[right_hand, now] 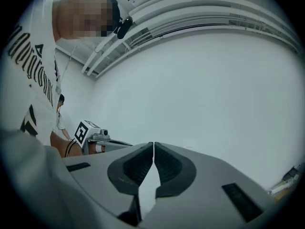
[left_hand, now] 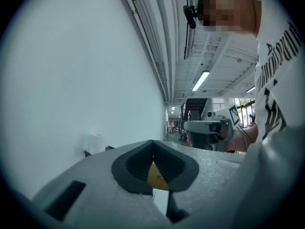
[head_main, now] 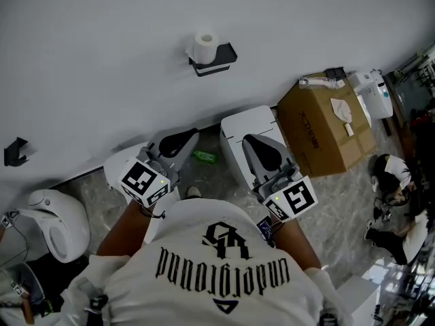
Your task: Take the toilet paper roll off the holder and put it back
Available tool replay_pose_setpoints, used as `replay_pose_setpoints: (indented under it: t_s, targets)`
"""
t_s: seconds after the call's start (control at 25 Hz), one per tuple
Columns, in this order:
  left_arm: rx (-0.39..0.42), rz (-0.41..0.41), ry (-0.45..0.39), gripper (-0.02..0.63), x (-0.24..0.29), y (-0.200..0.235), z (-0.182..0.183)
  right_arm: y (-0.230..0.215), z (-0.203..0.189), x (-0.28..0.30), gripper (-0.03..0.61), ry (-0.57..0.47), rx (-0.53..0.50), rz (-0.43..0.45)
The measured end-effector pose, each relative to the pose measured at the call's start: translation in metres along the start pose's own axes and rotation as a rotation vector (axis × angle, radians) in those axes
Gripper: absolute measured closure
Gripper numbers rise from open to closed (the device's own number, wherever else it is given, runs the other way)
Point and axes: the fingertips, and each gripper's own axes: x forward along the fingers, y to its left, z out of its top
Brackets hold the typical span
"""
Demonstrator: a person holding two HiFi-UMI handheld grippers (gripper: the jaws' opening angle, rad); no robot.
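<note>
On wall holder (head_main: 223, 57) — toilet paper roll (head_main: 204, 45), upright.

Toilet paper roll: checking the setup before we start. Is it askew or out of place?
Nothing stands out: the white toilet paper roll stands upright on top of the black wall-mounted holder, not tilted.
</note>
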Motion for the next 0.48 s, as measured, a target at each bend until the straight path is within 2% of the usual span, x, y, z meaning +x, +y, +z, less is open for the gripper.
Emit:
replay_pose_setpoints:
  t_s: [0.2,0.48]
  targets:
    - [-0.002,-0.024,0.001,0.6,0.0,0.043,0.0,-0.006,-0.005,0.046,0.563,0.016,-0.007,-0.011]
    - [0.012,-0.033,-0.006,0.6,0.006,0.074,0.003,-0.02,-0.013,0.088,0.561,0.043,-0.001,-0.017]
